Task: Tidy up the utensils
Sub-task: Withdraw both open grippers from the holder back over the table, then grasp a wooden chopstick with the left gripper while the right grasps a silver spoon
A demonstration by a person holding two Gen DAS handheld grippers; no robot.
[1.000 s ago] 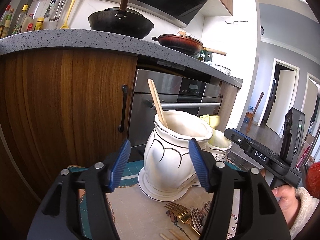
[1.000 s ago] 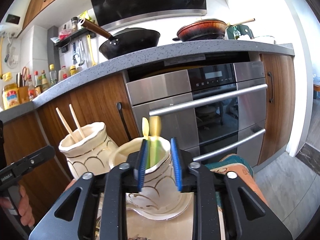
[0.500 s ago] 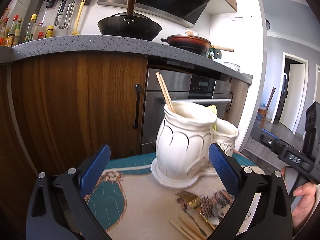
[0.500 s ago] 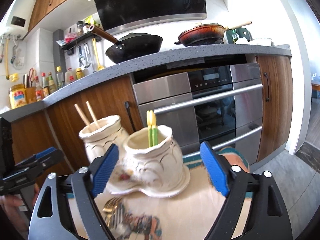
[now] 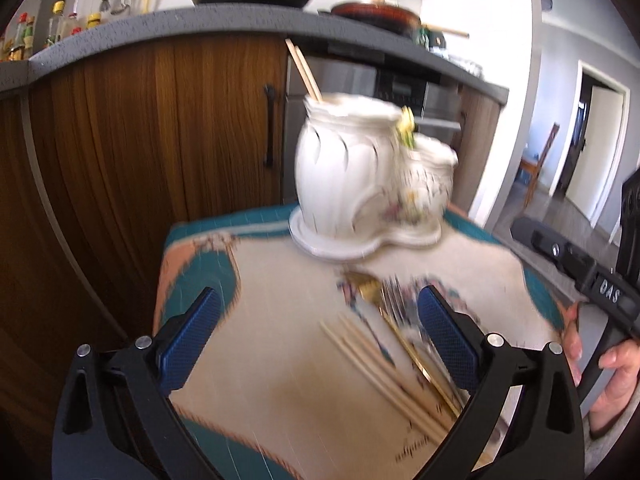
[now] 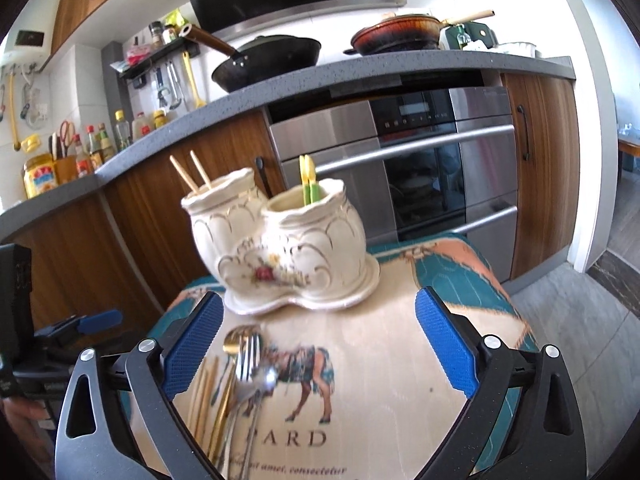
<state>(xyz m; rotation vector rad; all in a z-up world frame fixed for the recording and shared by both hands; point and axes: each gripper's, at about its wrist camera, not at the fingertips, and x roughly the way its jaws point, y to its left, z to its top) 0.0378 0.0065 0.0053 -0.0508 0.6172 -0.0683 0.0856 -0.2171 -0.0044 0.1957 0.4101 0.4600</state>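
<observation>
Kitchen scene: small cloth-covered table (image 6: 384, 380) in front of wood cabinets and a steel oven.

Left claw (image 5: 320, 340): jaws wide apart, nothing between them, hovering over the cloth. It points at the loose chopsticks (image 5: 376, 360) lying flat just inside its right finger; view is motion-blurred. Judging by that aim, chopsticks are its next pick.

Right claw (image 6: 318, 344): also spread wide and empty, above the printed horse on the cloth. The pile of forks and spoons (image 6: 248, 364) lies by its left finger, gold and silver handles mixed, chopsticks alongside.

Beyond both: white ceramic twin-pot holder (image 6: 280, 240) at the far edge of the table, upright on its own base. Left pot holds two wooden chopsticks (image 6: 190, 174) leaning out; right pot holds two yellow-green utensils (image 6: 308, 180). So sorting is by type, one pot each.

Most of the pile is still flat on the table, so the task looks early. Risk: handles overlap, so a pinch may lift two at once.
</observation>
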